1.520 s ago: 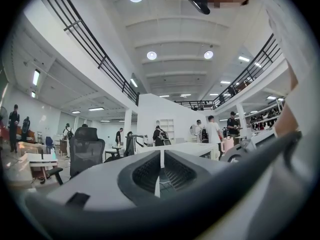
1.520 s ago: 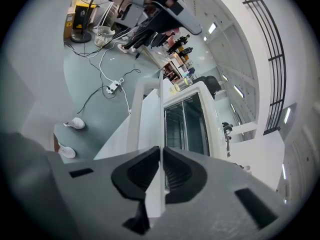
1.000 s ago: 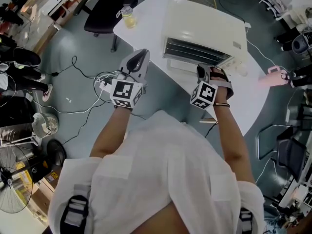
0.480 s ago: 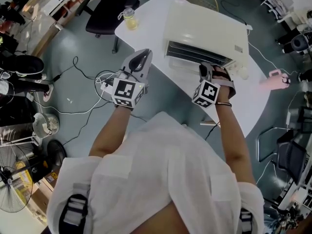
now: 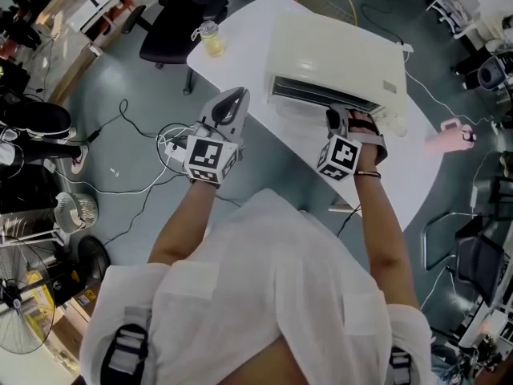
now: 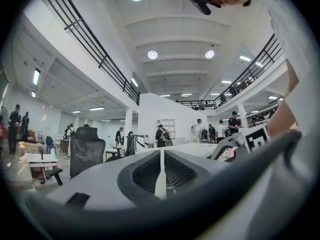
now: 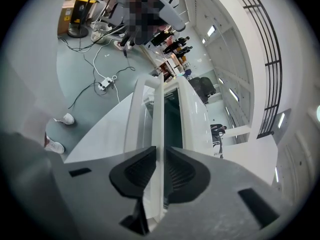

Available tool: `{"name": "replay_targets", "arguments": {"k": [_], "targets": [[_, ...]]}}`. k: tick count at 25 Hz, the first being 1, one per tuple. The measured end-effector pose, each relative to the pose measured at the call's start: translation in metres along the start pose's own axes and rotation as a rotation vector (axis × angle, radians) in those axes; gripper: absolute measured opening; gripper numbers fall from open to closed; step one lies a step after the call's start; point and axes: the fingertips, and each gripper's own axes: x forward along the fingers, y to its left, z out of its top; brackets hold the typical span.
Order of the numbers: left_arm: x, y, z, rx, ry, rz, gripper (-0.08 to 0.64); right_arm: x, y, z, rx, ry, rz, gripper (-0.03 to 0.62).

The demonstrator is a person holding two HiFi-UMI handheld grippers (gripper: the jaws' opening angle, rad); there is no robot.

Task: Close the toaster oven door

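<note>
A white toaster oven [image 5: 337,46] sits on a white table [image 5: 240,30]. Its door [image 5: 321,96] is tipped up, with only a narrow dark slot showing. My right gripper [image 5: 338,119] is at the door's right end. In the right gripper view the white handle bar [image 7: 158,109] runs between the pads of the right gripper [image 7: 161,169]. The jaws have just been opening a little, and the pads still touch the bar. My left gripper [image 5: 231,101] hangs over the floor left of the table, shut with nothing in it; in its own view the left gripper [image 6: 162,171] shows only a thin slit.
A jar of yellow liquid [image 5: 210,37] stands at the table's far left corner. Beyond it is a black office chair [image 5: 180,14]. Cables and a power strip [image 5: 172,147] lie on the floor under my left arm. A pink object [image 5: 449,133] sits right of the table.
The oven door has swung further up, and the dark opening looks narrower. My right gripper has moved slightly toward the oven with the handle. The left gripper has stayed put.
</note>
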Motion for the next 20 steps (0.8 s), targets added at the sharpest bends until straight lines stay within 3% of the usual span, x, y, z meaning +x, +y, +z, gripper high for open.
{"name": "replay_targets", "arguments": {"k": [9, 20], "targets": [[0.007, -0.005, 0.006, 0.003, -0.012, -0.010, 0.025, 0.001, -0.015, -0.003, 0.005, 0.007, -0.025, 0.160], [0.010, -0.002, 0.011, 0.018, -0.017, -0.010, 0.025, 0.011, -0.037, -0.003, -0.008, 0.024, -0.052, 0.202]]}}
